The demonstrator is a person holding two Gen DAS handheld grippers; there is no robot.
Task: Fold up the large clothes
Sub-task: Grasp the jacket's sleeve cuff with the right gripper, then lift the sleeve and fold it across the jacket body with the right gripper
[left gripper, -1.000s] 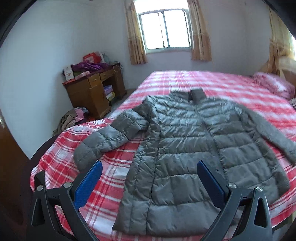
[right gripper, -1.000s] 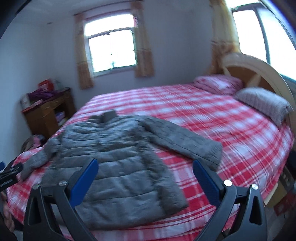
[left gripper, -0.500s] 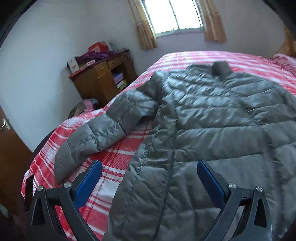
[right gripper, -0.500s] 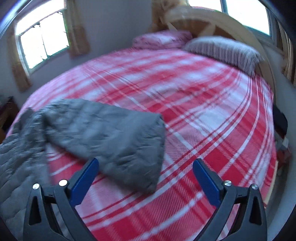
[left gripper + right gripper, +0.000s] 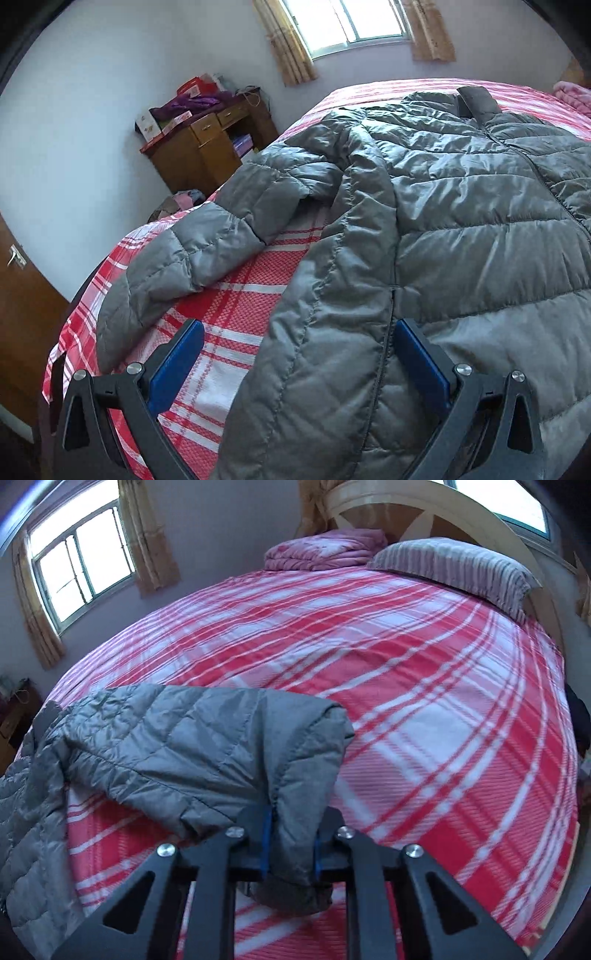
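Folding has barely begun: the grey quilted puffer jacket [image 5: 461,229] lies spread front-up on the bed with the red-and-white plaid sheet [image 5: 424,686], its body flat and zipped, no part yet laid over another. One sleeve [image 5: 192,258] stretches loose toward the bed's edge; the other sleeve [image 5: 207,746] has its cuff end bunched between the blue pads of the right gripper [image 5: 290,845], whose jaws have just been closing and now pinch that cloth. The left gripper [image 5: 297,365] stands wide apart over the jacket's side hem, pressing nothing. By my judgement both sleeves must be brought in, then the body doubled. Counted: one jacket, two sleeves, two grippers, one striped grey pillow [image 5: 454,568], one folded pink quilt [image 5: 325,550], one brown wooden desk [image 5: 207,147].
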